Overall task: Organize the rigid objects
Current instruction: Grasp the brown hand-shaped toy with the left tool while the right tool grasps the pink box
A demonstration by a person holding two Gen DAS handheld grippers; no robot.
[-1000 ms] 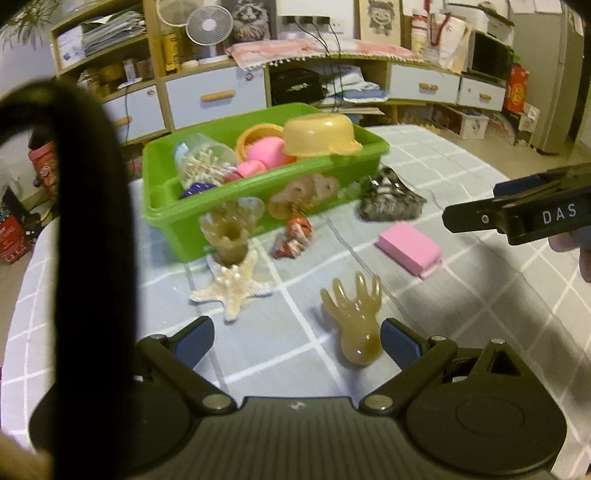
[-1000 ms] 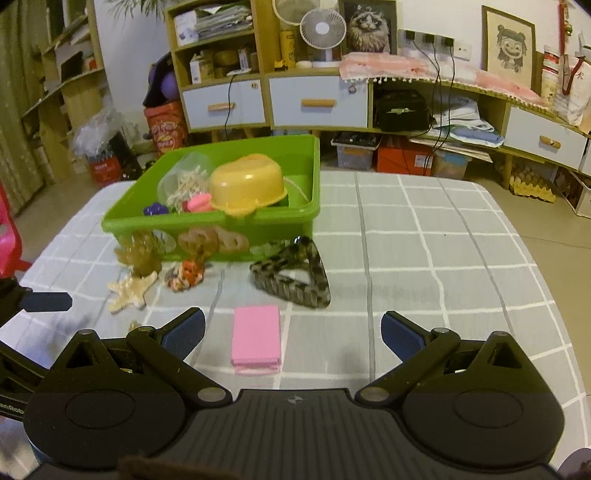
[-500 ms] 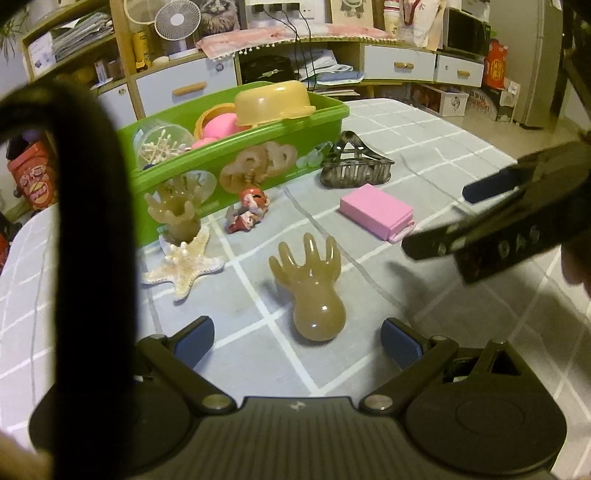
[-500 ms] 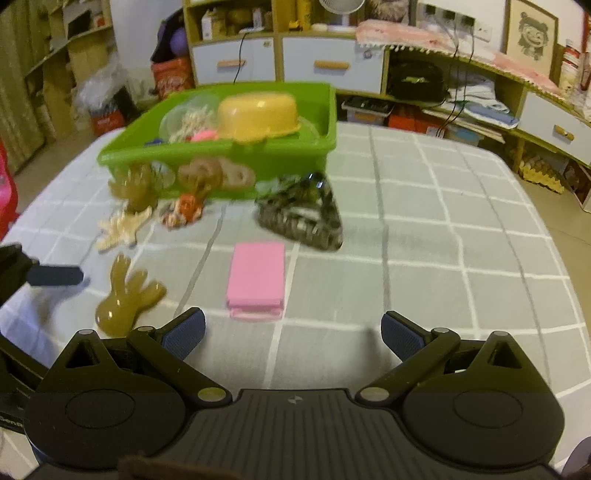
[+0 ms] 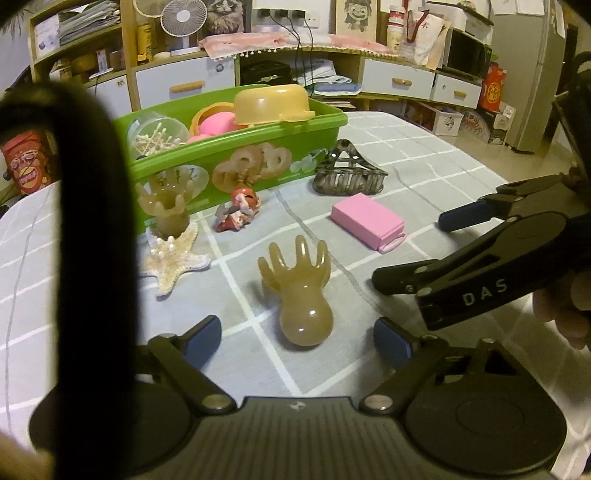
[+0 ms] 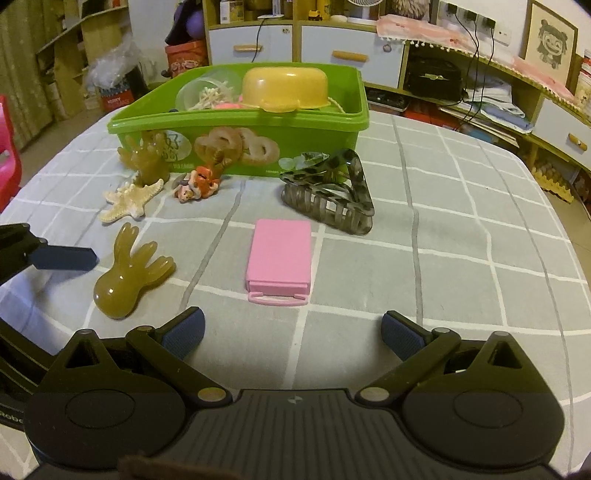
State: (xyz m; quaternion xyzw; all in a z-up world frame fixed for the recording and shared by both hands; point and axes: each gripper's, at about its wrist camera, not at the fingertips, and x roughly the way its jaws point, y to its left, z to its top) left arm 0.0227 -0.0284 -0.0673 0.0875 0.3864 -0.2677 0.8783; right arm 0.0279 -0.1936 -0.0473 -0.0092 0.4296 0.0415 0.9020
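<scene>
amber hand toy (image 5: 301, 291) | between left gripper (image 5: 297, 338) pads | untouched, jaws closing

Wooden shelving (image 5: 110, 55) along wall — white drawers (image 6: 351, 55), desk fan (image 5: 183, 18), framed pictures (image 6: 550, 40); dim warm light.

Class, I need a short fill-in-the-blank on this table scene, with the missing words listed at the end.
1. The yellow bowl sits upside down inside the ____ bin.
2. The small case in front of the right gripper is ____ in colour.
3. The amber hand-shaped piece lies between the fingers of the ____ gripper.
4. The standing amber piece rests beside a pale ____.

Missing words: green; pink; left; starfish
</scene>
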